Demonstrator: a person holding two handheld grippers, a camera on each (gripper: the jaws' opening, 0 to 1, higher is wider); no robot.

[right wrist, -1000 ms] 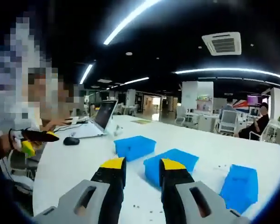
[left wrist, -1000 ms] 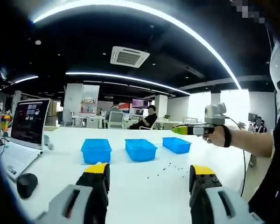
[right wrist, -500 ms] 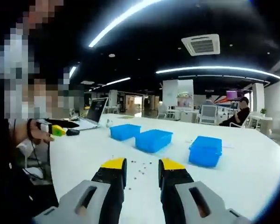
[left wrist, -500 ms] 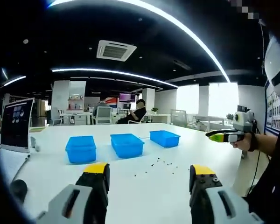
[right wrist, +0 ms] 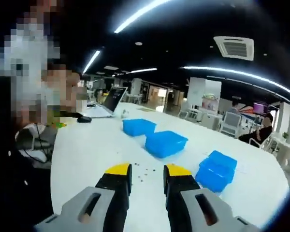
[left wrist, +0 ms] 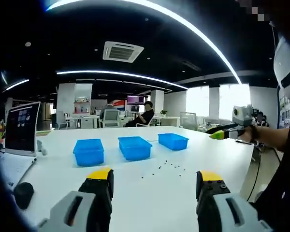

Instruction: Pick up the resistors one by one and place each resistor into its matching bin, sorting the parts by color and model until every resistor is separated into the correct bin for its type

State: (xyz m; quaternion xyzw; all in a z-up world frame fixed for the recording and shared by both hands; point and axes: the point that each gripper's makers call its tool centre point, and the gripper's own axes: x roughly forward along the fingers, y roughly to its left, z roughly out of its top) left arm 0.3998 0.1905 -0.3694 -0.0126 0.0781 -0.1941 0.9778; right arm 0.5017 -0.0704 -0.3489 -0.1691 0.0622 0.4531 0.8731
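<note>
Three blue bins [left wrist: 88,151] [left wrist: 135,147] [left wrist: 173,141] stand in a row on the white table [left wrist: 63,174]. Small dark resistors [left wrist: 166,165] lie scattered in front of them. My left gripper [left wrist: 155,176] hovers low over the near table with its jaws wide apart and empty. A hand holds my right gripper [left wrist: 216,134] in the air at the right, clear of the bins. In the right gripper view, my right gripper [right wrist: 147,170] is open by a narrow gap with nothing in it. The resistors [right wrist: 144,172] lie just beyond its tips, with the bins [right wrist: 138,126] [right wrist: 166,143] [right wrist: 216,170] farther out.
An open laptop [left wrist: 21,126] and a black mouse [left wrist: 23,194] sit at the table's left end. The table's edge [left wrist: 241,166] runs close on the right. People sit at desks far behind. The person's body [right wrist: 19,159] is at the left of the right gripper view.
Both views have swung with the hands. The right gripper has drawn back to the right, away from above the rightmost bin. Both jaw gaps look unchanged.
</note>
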